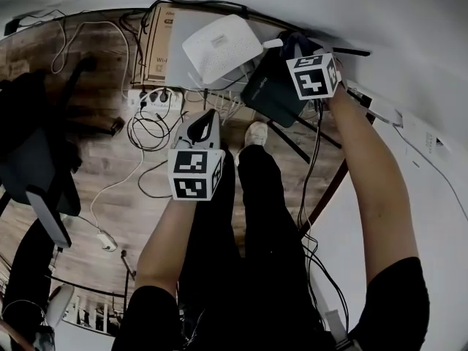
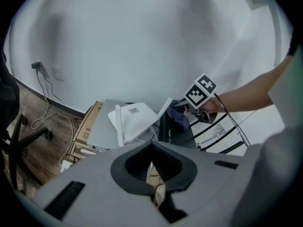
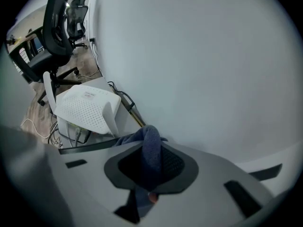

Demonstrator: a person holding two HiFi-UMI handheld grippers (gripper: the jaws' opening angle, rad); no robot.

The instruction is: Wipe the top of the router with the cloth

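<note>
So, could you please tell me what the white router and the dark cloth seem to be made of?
White router: looks like matte moulded plastic, with a smooth shell and rows of tiny vent holes. Cloth: soft fabric, probably microfibre or terry, judging by its fuzzy nap and limp folds.

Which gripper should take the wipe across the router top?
Right: the right gripper is shut on the cloth beside the white router; the left gripper is shut on nothing and farther off.
</note>
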